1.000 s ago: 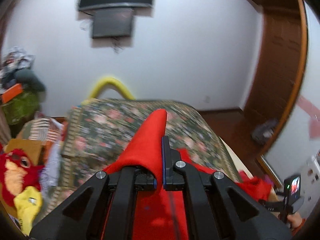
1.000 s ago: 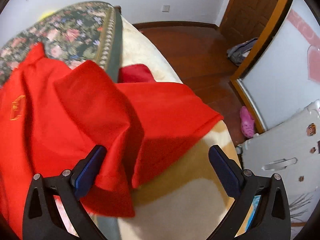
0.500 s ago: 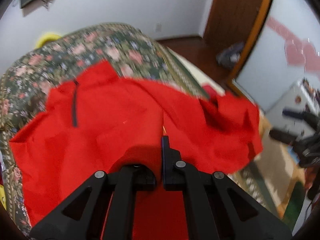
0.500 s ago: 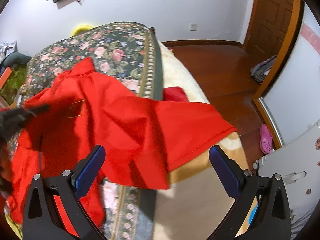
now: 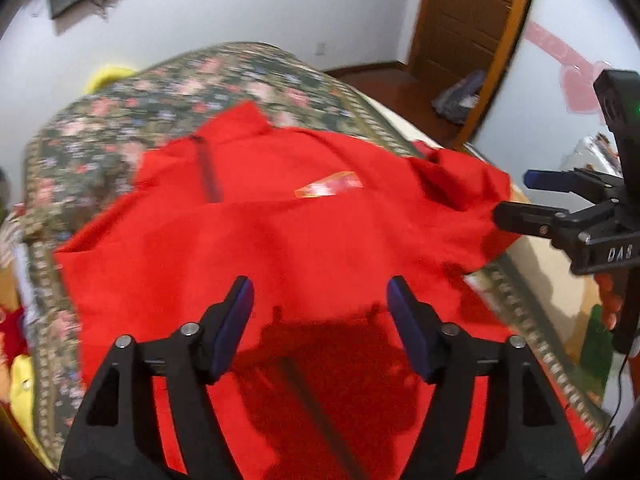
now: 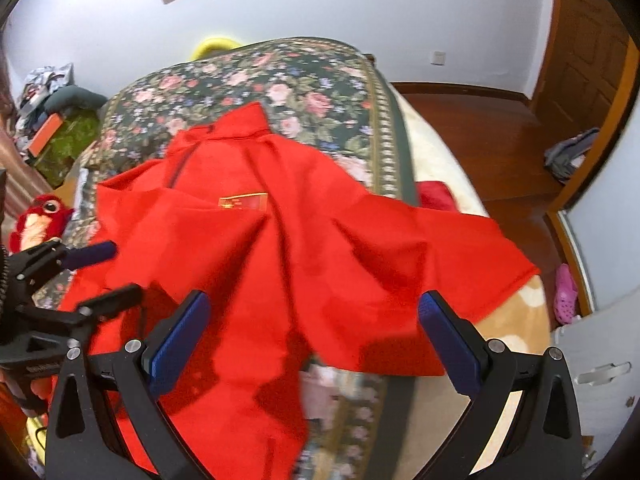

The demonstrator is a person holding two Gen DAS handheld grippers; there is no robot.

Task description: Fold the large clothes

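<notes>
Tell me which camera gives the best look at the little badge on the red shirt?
The right wrist view: the badge on the red shirt looks fairly sharp there, a rectangle with a gold edge. In the left wrist view the badge is a blurred slanted streak.

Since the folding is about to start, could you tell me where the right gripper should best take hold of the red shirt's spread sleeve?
Probably at the outer hem corner of the sleeve, coming from the right edge of the bed. That part of the red shirt lies flat and overhangs the floral bedspread onto the beige blanket, so a finger can slide under. The right gripper is open and empty.
</notes>
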